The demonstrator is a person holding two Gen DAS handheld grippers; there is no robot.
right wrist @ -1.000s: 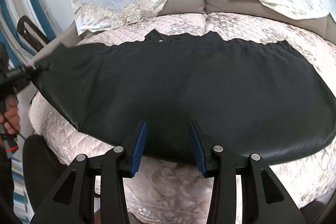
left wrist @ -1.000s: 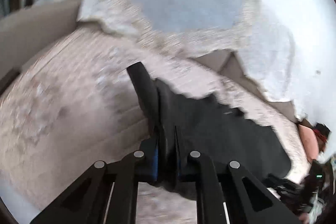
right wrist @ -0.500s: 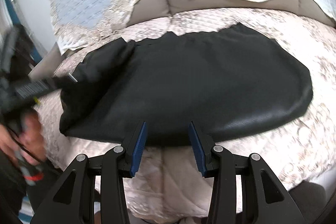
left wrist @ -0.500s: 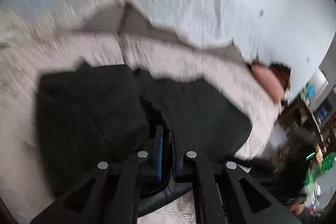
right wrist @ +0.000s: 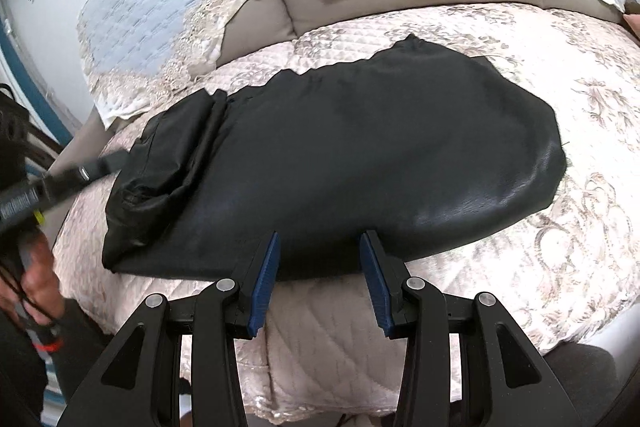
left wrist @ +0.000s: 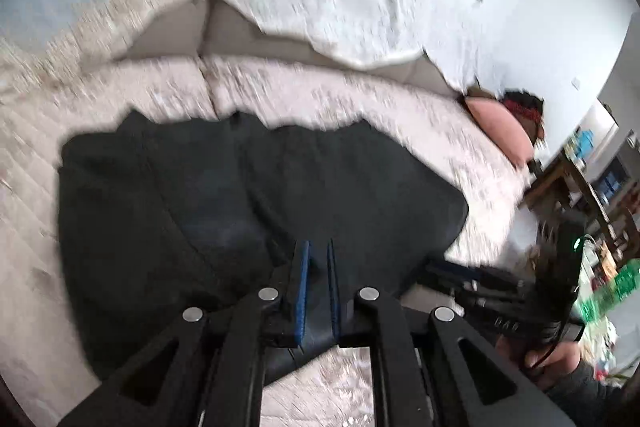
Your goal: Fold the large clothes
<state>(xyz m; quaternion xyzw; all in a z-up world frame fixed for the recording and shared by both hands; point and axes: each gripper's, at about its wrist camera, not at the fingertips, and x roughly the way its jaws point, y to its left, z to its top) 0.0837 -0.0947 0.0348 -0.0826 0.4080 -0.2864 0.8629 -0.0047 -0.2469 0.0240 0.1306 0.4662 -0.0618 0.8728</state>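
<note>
While the left gripper [left wrist: 317, 259], angled down with jaws opening, pinches the smooth black leathery garment [right wrist: 340, 163], the right gripper [right wrist: 318, 259] hovers unclenched over quilted floral bedding [right wrist: 560, 247].

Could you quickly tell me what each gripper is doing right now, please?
Left gripper: opening, black garment between its blue pads.
Right gripper: open, holding nothing, at the garment's near edge.

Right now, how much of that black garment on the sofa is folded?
One end of the black garment is already flipped over onto itself. The left hand-held gripper is opening, cloth between its jaws. The right hand-held gripper hovers open at the near edge. More folds probably remain.
</note>
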